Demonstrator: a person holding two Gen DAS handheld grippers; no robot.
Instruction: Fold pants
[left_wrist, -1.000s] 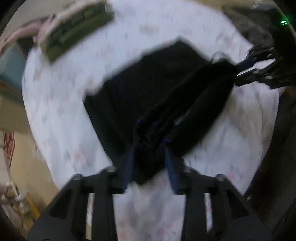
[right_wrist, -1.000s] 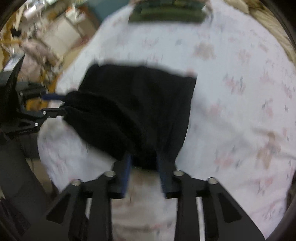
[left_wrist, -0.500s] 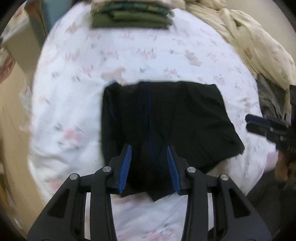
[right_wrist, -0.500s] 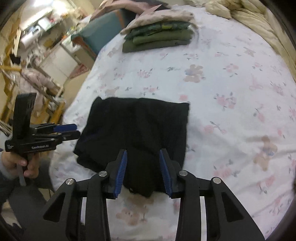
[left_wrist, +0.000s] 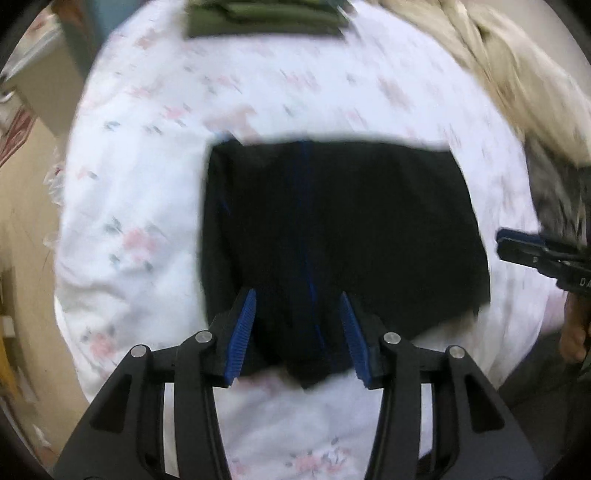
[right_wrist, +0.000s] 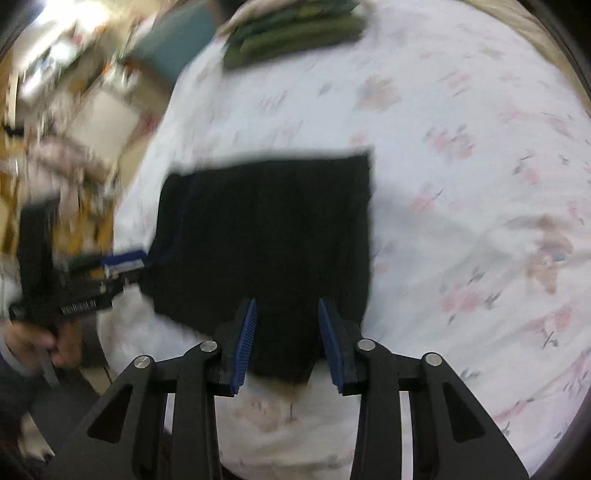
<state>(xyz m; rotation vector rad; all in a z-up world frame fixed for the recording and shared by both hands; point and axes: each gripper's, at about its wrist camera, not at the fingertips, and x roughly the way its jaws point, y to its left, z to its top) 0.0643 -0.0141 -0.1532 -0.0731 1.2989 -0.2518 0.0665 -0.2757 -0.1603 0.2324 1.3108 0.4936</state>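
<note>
From my right wrist view I see the cluttered room beyond the bed's left edge; my left view instead shows a beige blanket (left_wrist: 517, 74). The black pants (left_wrist: 332, 229) lie folded flat near the floral bedsheet's (left_wrist: 140, 184) front edge, open sheet beyond. My left gripper (left_wrist: 297, 328) has just been opening; my right gripper (right_wrist: 287, 332) stands apart, neither pressing cloth.
</note>
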